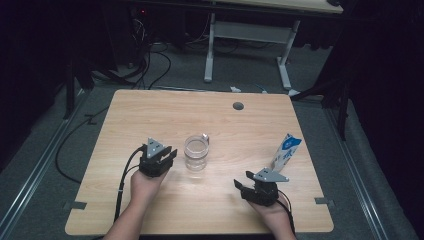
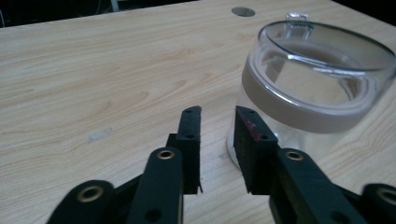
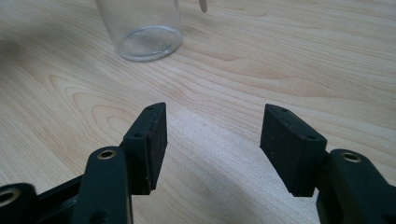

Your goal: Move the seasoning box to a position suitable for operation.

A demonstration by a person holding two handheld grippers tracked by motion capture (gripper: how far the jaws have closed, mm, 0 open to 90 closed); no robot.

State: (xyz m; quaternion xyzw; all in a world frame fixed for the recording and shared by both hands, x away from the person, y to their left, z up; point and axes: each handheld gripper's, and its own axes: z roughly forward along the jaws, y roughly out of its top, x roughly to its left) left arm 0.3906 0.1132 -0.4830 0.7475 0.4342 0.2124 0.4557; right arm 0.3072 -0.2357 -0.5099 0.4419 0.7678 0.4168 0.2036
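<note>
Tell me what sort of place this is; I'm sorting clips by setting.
Probably a lab or recording workspace, not a home: a bare wooden table with a cable port, loose cables on the grey floor behind it, and metal rails beside the table, under dark surroundings.

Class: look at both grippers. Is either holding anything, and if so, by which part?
Nothing is held. The left gripper sits beside the glass jar; the right gripper is open over bare table.
</note>
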